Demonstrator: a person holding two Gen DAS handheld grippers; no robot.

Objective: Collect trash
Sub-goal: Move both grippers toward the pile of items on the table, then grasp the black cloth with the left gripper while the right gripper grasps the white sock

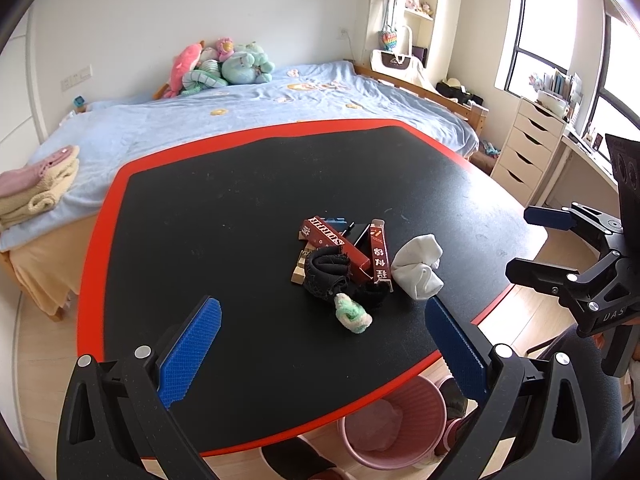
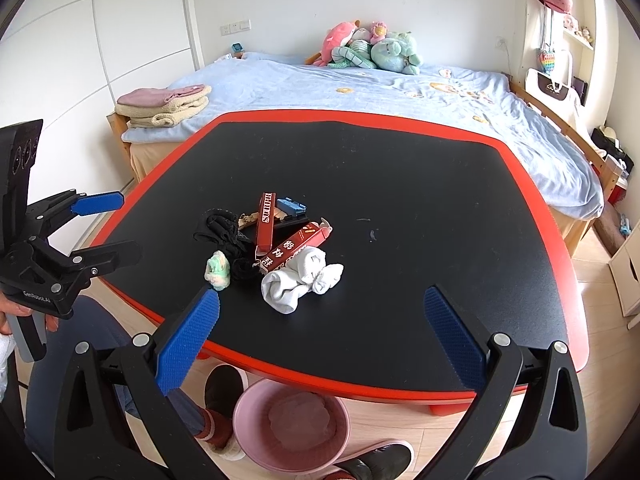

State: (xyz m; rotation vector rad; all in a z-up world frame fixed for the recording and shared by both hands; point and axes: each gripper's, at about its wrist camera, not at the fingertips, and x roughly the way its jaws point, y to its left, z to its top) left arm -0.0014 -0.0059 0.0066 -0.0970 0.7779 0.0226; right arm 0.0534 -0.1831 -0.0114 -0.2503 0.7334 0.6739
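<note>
A small heap lies mid-table on the black table (image 1: 208, 216) (image 2: 420, 184) with a red rim. It holds a red box (image 1: 334, 242) (image 2: 267, 216), a second red box (image 1: 379, 254) (image 2: 294, 250), rolled white socks (image 1: 418, 266) (image 2: 298, 278), a black lacy cloth (image 1: 326, 272) (image 2: 222, 228), a green-white fuzzy sock (image 1: 352, 314) (image 2: 218, 270) and a blue item (image 1: 336, 222) (image 2: 291, 207). My left gripper (image 1: 324, 344) (image 2: 128, 226) hovers open before the heap, nothing in it. My right gripper (image 2: 320, 320) (image 1: 520, 242) is open too, empty, at the table's near edge.
A pink bin (image 1: 394, 420) (image 2: 290, 426) stands on the floor under the table's near edge, beside a person's feet in dark slippers (image 2: 224, 392). A bed (image 1: 240, 112) with plush toys (image 2: 372, 48) and folded towels (image 2: 164, 106) lies behind the table. White drawers (image 1: 528, 140) stand at the right.
</note>
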